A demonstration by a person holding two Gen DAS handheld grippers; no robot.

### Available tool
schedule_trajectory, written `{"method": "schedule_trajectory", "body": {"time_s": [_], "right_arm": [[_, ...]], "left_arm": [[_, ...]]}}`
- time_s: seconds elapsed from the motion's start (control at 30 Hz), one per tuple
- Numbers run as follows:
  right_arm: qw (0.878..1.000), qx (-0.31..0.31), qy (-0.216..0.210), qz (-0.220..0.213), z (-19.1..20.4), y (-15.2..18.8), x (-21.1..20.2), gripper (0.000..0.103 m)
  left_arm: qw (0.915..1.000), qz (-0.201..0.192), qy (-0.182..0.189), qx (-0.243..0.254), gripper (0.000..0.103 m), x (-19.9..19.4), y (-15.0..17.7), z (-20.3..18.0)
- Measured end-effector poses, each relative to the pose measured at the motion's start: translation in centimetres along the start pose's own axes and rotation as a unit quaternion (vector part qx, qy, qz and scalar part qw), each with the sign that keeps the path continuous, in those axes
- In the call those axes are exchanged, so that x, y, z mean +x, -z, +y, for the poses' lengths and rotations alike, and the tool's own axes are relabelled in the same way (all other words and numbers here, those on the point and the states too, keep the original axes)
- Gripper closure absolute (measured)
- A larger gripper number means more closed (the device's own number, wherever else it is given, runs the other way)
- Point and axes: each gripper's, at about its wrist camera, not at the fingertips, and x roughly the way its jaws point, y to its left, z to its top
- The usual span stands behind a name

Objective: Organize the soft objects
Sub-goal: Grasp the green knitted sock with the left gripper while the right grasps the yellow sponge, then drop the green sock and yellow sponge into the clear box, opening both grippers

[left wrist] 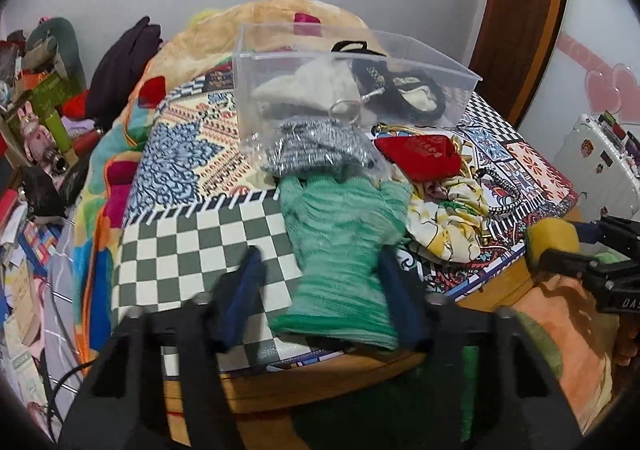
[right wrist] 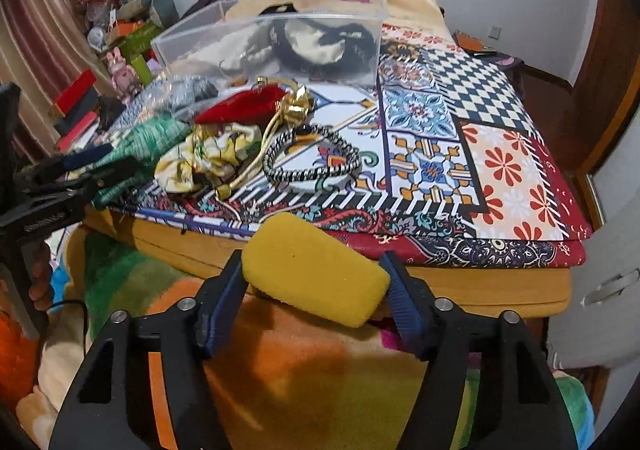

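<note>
My left gripper (left wrist: 320,282) is open around the cuff of a green knitted glove (left wrist: 340,250) lying on the patterned mat (left wrist: 192,234); its fingers do not press it. My right gripper (right wrist: 314,278) is shut on a yellow sponge (right wrist: 316,274), held off the mat's front edge; the sponge also shows in the left wrist view (left wrist: 554,236). A clear plastic box (left wrist: 352,78) at the back holds a cream cloth and black items. In front of it lie a grey bagged cloth (left wrist: 316,150), a red pouch (left wrist: 420,154), a yellow-white scrunchie (right wrist: 208,154) and a striped cord (right wrist: 316,162).
The mat lies on a wooden board (right wrist: 440,286) over a colourful blanket (right wrist: 280,370). Cluttered shelves and books (left wrist: 36,122) stand at the left. A wooden door (left wrist: 520,10) and a white suitcase (left wrist: 600,162) are on the right.
</note>
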Motion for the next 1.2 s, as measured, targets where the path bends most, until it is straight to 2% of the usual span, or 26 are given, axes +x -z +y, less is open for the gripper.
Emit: {"method": "schedule_trajectory", "body": {"time_s": [0.13, 0.23, 0.47, 0.73, 0.97, 1.2], "right_arm": [[1.0, -0.002, 0.003, -0.022, 0.1, -0.4, -1.1, 0.046], [0.999, -0.007, 0.007, -0.04, 0.2, -1.2, -1.8, 0.047], [0.996, -0.012, 0.01, -0.086, 0.5, -4.4, -3.4, 0.047], [0.991, -0.015, 0.004, -0.136, 0.7, -8.8, -4.2, 0.047], [0.988, -0.02, -0.005, -0.154, 1.2, -12.5, -3.2, 0.047], [0.987, -0.016, -0.001, -0.158, 1.5, -15.8, -0.9, 0.047]], "left_arm": [[1.0, -0.001, 0.009, 0.004, 0.083, -0.1, 0.0, -0.2], [0.9998, -0.014, 0.009, 0.006, 0.09, -1.0, -0.4, -0.3], [0.9981, -0.062, 0.009, 0.001, 0.091, -4.2, -2.2, 0.1], [0.9924, -0.121, 0.017, -0.016, 0.091, -6.6, -6.0, 0.5], [0.988, -0.153, 0.011, -0.019, 0.091, -5.7, -10.1, 0.2], [0.989, -0.147, -0.004, -0.017, 0.091, -2.0, -14.0, 0.3]]}}
